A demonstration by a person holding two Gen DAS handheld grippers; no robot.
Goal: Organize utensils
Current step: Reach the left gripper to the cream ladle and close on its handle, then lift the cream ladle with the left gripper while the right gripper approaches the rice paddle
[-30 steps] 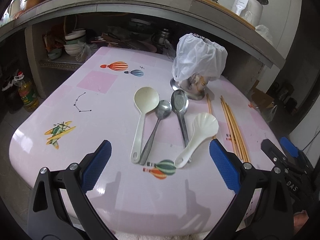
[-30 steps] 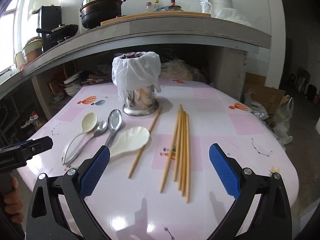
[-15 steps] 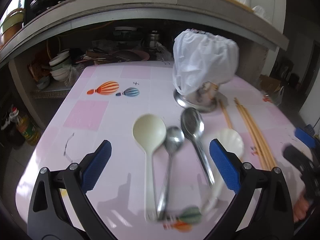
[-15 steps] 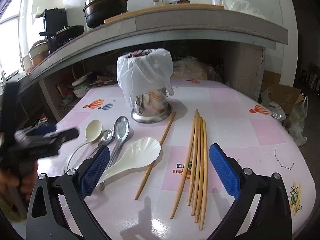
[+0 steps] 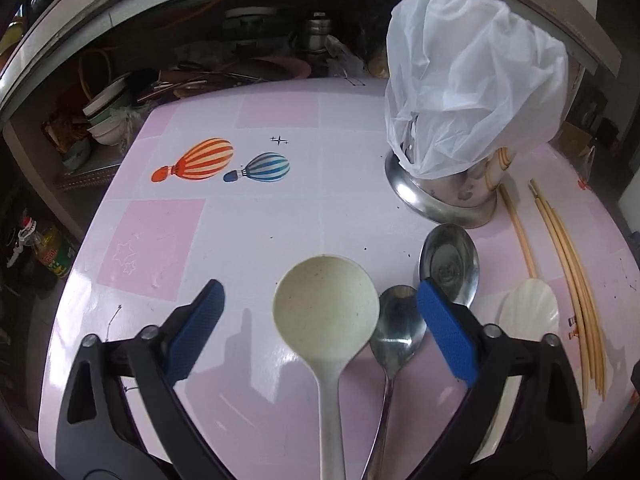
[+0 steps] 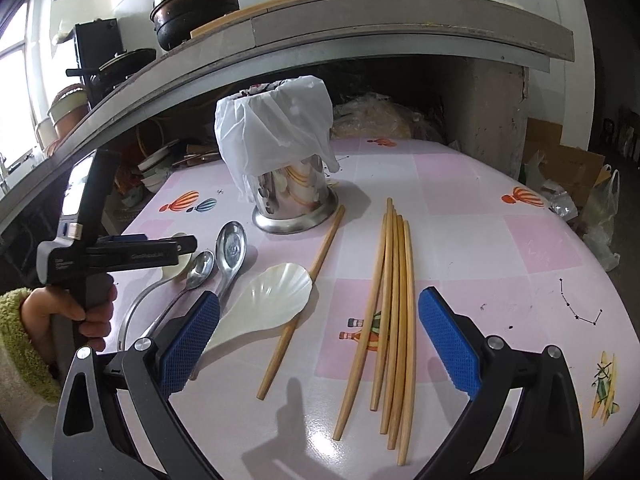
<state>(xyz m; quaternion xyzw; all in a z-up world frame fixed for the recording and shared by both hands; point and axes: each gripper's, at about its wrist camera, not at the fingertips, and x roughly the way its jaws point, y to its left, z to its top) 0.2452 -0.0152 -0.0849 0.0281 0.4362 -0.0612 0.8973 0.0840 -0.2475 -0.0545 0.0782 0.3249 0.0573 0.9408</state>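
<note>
- The left gripper (image 5: 320, 312) hovers above the pink patterned tabletop (image 5: 160, 240), jaws wide and just narrowing, straddling the round cream plastic ladle (image 5: 326, 312) without touching it.
- The right gripper (image 6: 318, 332) gapes empty above the pale bamboo chopsticks (image 6: 394, 300).
- A steel utensil holder draped in white plastic (image 6: 292, 196) stands behind.

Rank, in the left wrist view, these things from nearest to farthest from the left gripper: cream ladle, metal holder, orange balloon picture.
1. Cream ladle: between the open fingers of the left gripper.
2. Metal holder: farther back, right.
3. Orange balloon picture: back left; close to the holder's distance.
</note>
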